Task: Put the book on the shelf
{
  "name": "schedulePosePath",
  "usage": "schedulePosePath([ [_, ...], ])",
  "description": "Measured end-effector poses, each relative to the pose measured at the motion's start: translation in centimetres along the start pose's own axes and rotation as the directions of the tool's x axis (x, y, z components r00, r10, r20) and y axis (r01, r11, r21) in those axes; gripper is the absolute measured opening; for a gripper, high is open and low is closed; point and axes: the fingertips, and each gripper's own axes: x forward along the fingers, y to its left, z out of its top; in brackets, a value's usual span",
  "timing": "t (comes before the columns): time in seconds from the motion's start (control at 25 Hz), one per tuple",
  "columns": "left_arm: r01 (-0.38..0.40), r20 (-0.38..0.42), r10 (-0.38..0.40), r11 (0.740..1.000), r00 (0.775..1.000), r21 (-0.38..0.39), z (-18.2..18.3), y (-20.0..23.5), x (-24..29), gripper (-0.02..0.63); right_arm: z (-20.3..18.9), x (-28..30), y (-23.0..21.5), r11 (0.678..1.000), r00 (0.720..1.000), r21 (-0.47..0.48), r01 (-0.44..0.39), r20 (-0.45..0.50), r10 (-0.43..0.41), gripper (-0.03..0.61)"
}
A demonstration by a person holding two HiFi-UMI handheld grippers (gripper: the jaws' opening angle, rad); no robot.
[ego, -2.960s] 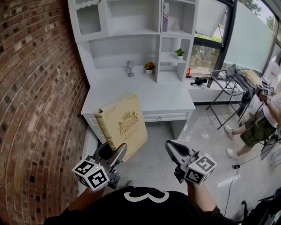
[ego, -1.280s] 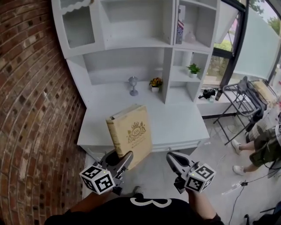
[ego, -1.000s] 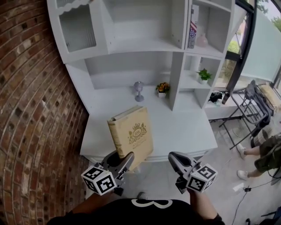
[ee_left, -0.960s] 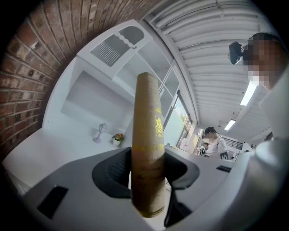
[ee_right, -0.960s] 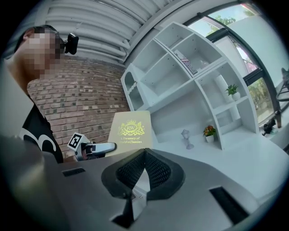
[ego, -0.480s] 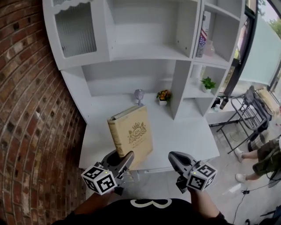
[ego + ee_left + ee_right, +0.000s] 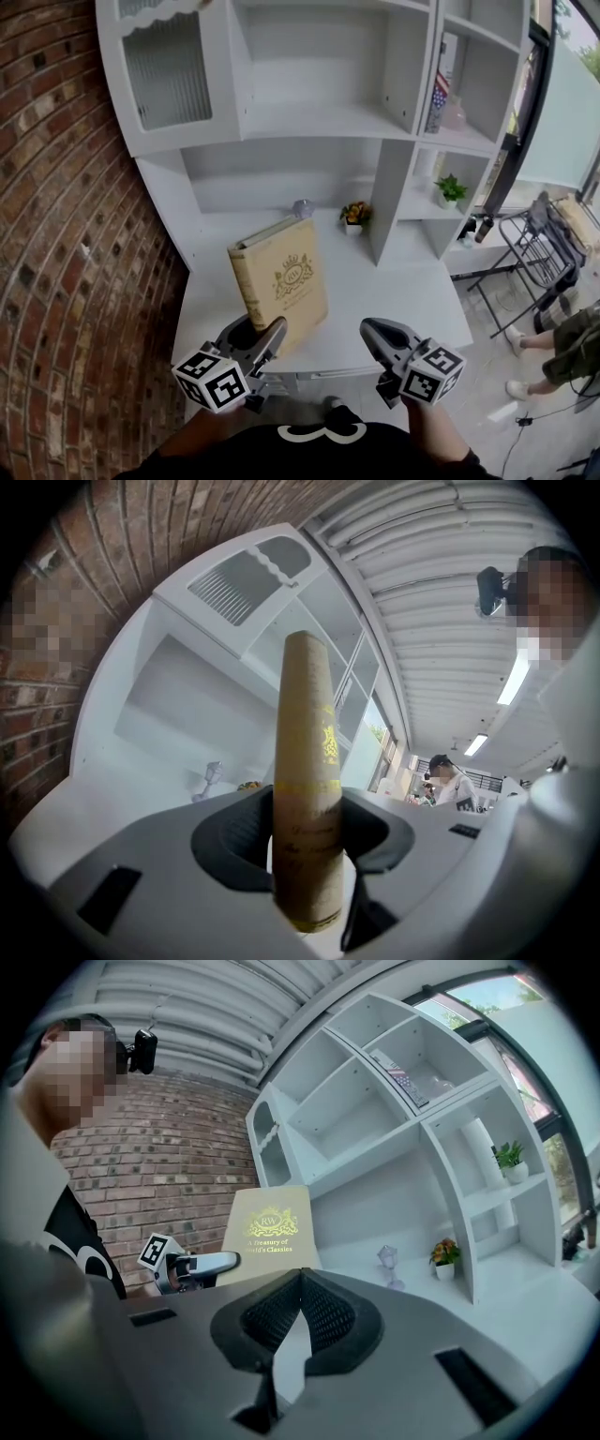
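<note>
A thick tan book (image 7: 281,281) with a gold crest stands upright over the front of the white desk (image 7: 403,300). My left gripper (image 7: 255,339) is shut on its lower end. In the left gripper view the book's spine (image 7: 307,789) fills the gap of my left gripper (image 7: 305,855), with both pads against it. My right gripper (image 7: 375,337) hovers to the right of the book with its jaws shut and nothing in them. In the right gripper view, my right gripper (image 7: 300,1274) points at the book's cover (image 7: 267,1232). The white shelf unit (image 7: 319,117) rises behind the desk.
A small glass goblet (image 7: 302,208) and a flower pot (image 7: 353,214) stand at the desk's back. A green plant (image 7: 450,190) sits in a right cubby and a book (image 7: 439,94) above it. A brick wall (image 7: 66,234) is at the left; a person (image 7: 572,347) stands at the right.
The desk and shelf have come closer and lower in the head view. The book stays upright in my left gripper. My right gripper keeps its place beside it.
</note>
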Motion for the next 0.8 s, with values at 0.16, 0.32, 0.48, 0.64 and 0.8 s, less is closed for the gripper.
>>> schedulePosePath([
  [0.16,-0.027,0.038,0.026,0.999,0.999,0.023,1.6,-0.1,0.7,0.186,1.8,0.7,-0.9,0.999,0.999,-0.019,-0.034,0.011,0.034,0.011],
  [0.32,-0.053,0.073,0.051,0.998,0.996,0.032,3.4,-0.2,1.6,0.186,3.7,1.5,-2.0,0.998,0.998,-0.03,-0.062,0.023,0.063,0.011],
  [0.48,-0.07,0.109,0.064,0.997,0.992,0.045,5.4,-0.6,2.6,0.186,5.3,2.7,-3.3,0.994,0.995,-0.033,-0.1,0.021,0.101,0.011],
  [0.64,-0.08,0.132,0.074,0.996,0.989,0.042,7.3,-0.9,3.9,0.186,7.1,3.9,-4.3,0.988,0.989,-0.049,-0.144,0.021,0.145,0.011],
  [0.8,-0.091,0.147,0.085,0.995,0.986,0.039,8.9,-0.9,5.3,0.186,8.8,4.9,-5.2,0.981,0.984,-0.079,-0.176,0.028,0.178,0.011],
])
